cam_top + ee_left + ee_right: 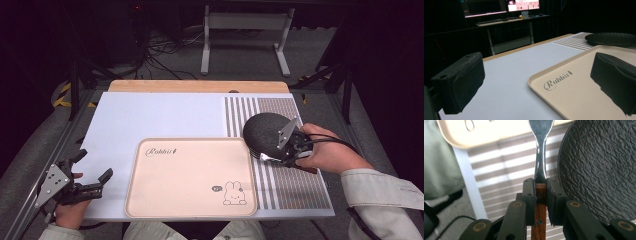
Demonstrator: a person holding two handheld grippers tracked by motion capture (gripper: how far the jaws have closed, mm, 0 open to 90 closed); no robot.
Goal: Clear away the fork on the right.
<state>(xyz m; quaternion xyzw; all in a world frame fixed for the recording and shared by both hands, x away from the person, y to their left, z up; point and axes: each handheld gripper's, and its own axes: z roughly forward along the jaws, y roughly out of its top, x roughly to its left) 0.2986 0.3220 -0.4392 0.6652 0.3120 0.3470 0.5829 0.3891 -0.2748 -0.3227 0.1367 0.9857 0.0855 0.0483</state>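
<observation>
- High view: the right gripper (280, 152), right of centre in the frame, is clamped on a piece of metal cutlery with a brown wooden handle (272, 158); its silver end pokes out to the left over the striped grey-and-white mat (295, 185), just beside the right rim of the tray.
- A round black plate with a rough, pebbled surface (265, 134) sits just above and left of that gripper, on the striped mat and close to the upper right corner of the beige rectangular plastic tray (190, 177), which carries a "Rabbit" script and a small rabbit drawing.
- The left gripper (92, 175), at the lower left of the frame, has its jaws spread wide with nothing between them, at the left edge of the white table (150, 115).
- Left gripper view: the two black padded jaws stand far apart at the lower left and lower right. Between them lie the white table top (506, 75) and the corner of the beige tray (574, 92); the black plate (610, 38) shows at the upper right.
- Right gripper view: the jaws, at bottom centre, press on both sides of the wooden handle (539, 205), and the shiny metal neck rises to the top of the frame. The black plate (599, 170) fills the right side, the tray's edge (486, 135) the upper left, with the striped mat (504, 165) beneath.
</observation>
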